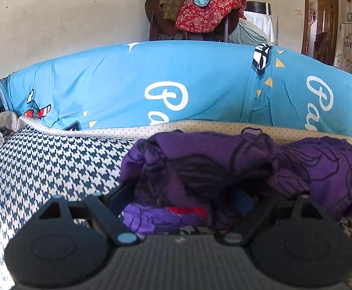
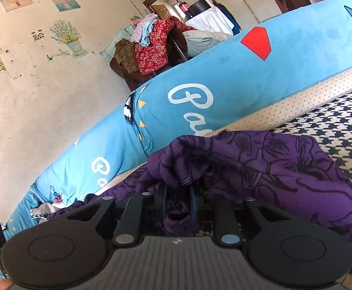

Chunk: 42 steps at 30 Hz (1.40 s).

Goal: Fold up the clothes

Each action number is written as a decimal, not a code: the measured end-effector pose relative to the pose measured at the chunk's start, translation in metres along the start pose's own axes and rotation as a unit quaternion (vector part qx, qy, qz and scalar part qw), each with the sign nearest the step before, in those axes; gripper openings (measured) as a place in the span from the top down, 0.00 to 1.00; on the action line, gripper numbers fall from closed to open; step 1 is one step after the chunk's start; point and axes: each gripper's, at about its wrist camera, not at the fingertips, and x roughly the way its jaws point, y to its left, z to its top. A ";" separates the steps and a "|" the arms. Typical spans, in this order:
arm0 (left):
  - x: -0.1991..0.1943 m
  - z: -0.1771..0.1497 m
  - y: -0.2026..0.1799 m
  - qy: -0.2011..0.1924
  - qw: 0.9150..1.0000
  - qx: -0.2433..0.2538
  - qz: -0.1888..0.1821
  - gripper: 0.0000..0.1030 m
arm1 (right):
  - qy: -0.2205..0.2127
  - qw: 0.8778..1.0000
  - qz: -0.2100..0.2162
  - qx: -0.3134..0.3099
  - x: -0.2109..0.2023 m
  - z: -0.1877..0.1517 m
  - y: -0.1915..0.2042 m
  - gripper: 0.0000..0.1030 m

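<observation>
Item: one purple garment of thin fabric printed with black flower outlines (image 1: 236, 159), lying bunched and creased on a bed cover in navy-and-cream houndstooth weave (image 1: 43, 169), near the cover's dotted beige border and the long sky-blue bolster with white script lettering (image 1: 127, 84). Condition: not folded; no flat panel or clean crease shows, and a scrap of red shows under the heap in the left view. Left gripper (image 1: 188, 193): fingers spread wide to either side of the bunched cloth, which sits between them; no pinch is evident. Right gripper (image 2: 179, 200): fingers drawn close together with a tuck of the purple garment (image 2: 260, 159) pinched between them. Further stock: a heap of loose clothes, red floral on top, over a dark wooden chair (image 1: 200, 12) behind the bolster, apparently unfolded. Progress, as judged: early; the garment needs spreading flat before any fold, and the heap remains.
</observation>
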 end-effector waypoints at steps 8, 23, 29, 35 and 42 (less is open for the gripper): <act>0.034 0.012 0.000 0.010 1.000 -0.018 -0.001 0.06 | -0.001 0.996 -0.072 -0.060 0.016 0.003 0.007 0.58; 0.048 0.016 0.005 0.024 0.998 -0.049 -0.008 0.02 | 0.011 0.979 -0.029 -0.201 -0.016 -0.019 0.057 0.57; 0.048 0.016 0.006 0.025 0.998 -0.051 -0.009 0.00 | 0.029 0.964 -0.040 -0.260 -0.001 -0.036 0.068 0.46; 0.049 0.016 0.008 0.027 0.998 -0.053 -0.010 0.00 | 0.034 0.952 -0.063 -0.297 0.013 -0.045 0.067 0.42; 0.046 0.016 0.007 0.030 0.998 -0.049 -0.009 0.00 | 0.030 0.938 -0.079 -0.336 0.018 -0.052 0.075 0.90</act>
